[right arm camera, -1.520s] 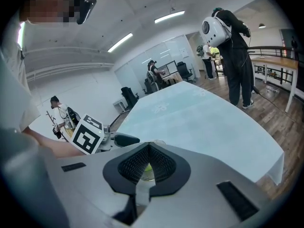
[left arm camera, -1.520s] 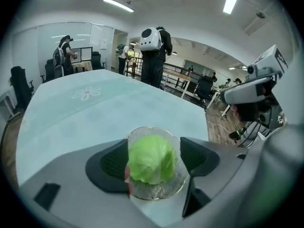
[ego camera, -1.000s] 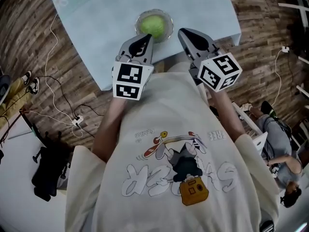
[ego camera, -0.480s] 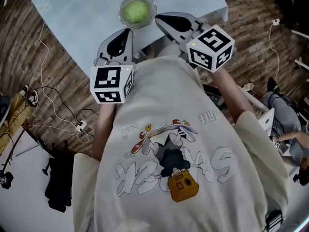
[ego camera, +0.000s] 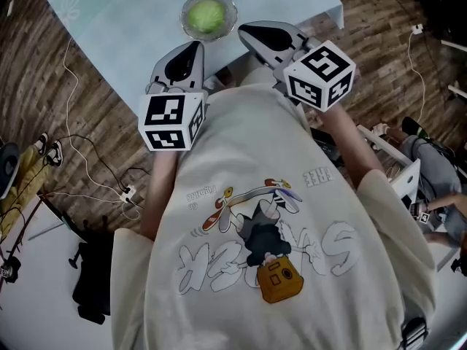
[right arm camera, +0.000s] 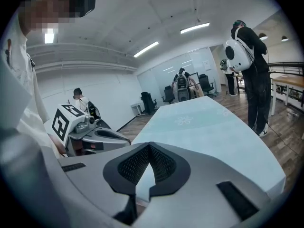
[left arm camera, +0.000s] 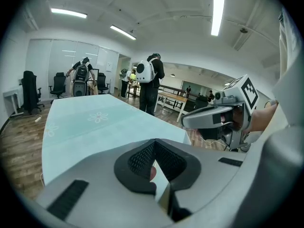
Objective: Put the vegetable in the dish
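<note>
The round green vegetable (ego camera: 206,15) sits in the clear glass dish (ego camera: 228,4). The left gripper (ego camera: 193,47) and right gripper (ego camera: 246,30) are both closed and empty. A stray swing from the right one nearby could knock the dish.

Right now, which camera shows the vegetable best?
The head view: the green vegetable sits plainly in the glass dish on the table. Neither gripper view shows it, only tabletop and the room.
</note>
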### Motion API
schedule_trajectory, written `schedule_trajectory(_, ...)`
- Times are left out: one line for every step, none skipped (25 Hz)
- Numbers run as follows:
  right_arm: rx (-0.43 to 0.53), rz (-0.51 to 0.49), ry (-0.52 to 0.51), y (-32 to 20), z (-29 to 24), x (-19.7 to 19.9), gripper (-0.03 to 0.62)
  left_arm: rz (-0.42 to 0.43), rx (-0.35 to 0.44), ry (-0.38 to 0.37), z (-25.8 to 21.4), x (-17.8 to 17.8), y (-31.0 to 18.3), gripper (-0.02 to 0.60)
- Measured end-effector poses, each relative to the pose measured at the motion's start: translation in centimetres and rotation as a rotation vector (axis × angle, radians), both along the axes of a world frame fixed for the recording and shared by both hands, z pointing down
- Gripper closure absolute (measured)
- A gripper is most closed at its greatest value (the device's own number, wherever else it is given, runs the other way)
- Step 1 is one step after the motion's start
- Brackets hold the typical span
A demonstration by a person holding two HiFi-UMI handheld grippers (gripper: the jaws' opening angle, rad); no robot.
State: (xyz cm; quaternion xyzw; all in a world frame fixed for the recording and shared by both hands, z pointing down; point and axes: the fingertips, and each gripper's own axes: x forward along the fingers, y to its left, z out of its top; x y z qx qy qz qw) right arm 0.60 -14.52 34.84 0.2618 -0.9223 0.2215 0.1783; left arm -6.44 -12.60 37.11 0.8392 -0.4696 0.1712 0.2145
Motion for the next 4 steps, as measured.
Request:
schedule_trajectory(0.003,-0.002,0.007,0.22,0.11,0.14,0.572,0.003,0.000,-0.002,0.08,0.12,0.16,0.575)
schedule_trajectory(0.004,-0.003,0.012,0.42,0.23,0.32,0.572,0.005,-0.001,-0.003,0.18,0.23,0.31,0.574)
schedule_trajectory(0.004,-0.002,0.016,0.62,0.37,0.53,0.572,0.006,-0.002,-0.005,0.28,0.35,0.45,0.574)
schedule_trajectory(0.003,-0.002,0.019,0.82,0.51,0.76,0.572,0.006,-0.002,-0.006,0.38,0.48,0.59,0.574)
